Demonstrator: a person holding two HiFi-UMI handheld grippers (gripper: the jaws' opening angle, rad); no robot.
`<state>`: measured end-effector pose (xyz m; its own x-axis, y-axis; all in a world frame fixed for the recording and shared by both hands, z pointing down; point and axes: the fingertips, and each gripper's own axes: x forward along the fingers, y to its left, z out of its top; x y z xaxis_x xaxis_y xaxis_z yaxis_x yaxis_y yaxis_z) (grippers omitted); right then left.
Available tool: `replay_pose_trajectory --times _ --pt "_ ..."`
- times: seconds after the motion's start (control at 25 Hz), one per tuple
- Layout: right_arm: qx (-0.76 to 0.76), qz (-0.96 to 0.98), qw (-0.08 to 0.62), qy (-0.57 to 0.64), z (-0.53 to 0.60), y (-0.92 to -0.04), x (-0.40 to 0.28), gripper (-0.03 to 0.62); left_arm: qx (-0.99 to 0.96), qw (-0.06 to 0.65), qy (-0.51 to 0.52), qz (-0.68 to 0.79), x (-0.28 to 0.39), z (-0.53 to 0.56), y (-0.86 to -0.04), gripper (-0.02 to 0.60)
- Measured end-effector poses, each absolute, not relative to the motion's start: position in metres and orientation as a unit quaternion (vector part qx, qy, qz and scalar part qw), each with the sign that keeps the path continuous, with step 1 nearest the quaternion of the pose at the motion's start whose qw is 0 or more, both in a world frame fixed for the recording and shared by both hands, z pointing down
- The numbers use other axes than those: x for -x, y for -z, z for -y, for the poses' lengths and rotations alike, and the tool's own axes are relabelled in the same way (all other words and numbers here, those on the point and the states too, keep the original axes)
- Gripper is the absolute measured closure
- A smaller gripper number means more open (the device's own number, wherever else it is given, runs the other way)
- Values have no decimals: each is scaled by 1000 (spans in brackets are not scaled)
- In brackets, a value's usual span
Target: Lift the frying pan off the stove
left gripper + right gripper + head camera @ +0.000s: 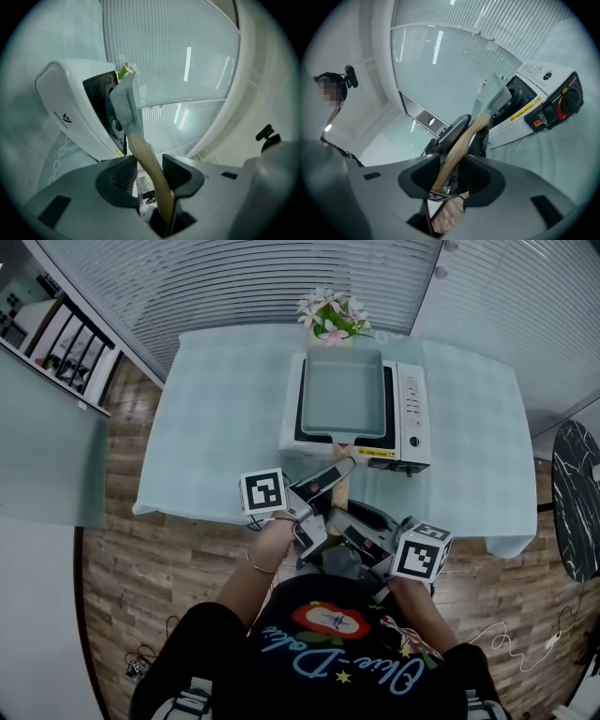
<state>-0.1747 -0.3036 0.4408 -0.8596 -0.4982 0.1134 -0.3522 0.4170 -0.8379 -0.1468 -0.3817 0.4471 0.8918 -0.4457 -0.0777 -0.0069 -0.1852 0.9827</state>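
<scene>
- Finding the frying pan (342,395), square, grey and shallow, lying on top of the white stove (412,418) about the middle of the bench (216,427), nearer the far edge than the near one; not managing to tell whether it is resting flat or just clearing the top.
- Noting the wooden handle (140,147) reaching out past the stove's front toward the near edge of the bench.
- Holding that wooden handle in the left gripper (149,174), jaws pressing on it from both sides, at the part closer to the pan.
- Gripping the same handle with the right gripper (452,176) further back, nearer the free end, just behind the left one and seemingly clamping too.
- Judging the pan to be stiff metal, with its weight hanging out at the far end of a long lever, so probably wanting to dip nose-down when rising.
- Judging the wood to be smooth and rounded, so possibly rolling between the pads; relying on two grips set apart along the handle to be countering both dip and twist.
- Treating the handle as the only sensible hold, the pan's body looking too wide for either gripper.
- Spotting flowers (333,317) just behind the stove at the far edge, and control knobs (413,440) on the stove's right-hand panel.
- Seeing nothing lying over the pan; expecting a straight upward lift to be clearing everything, while watching for the flowers if the pan swings forward.
</scene>
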Motion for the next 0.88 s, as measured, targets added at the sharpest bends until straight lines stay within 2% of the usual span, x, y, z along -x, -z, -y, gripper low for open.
replay_pose_trajectory --times 0.88 --pt "243 -871 78 420 288 -390 174 442 -780 576 186 161 149 367 -390 413"
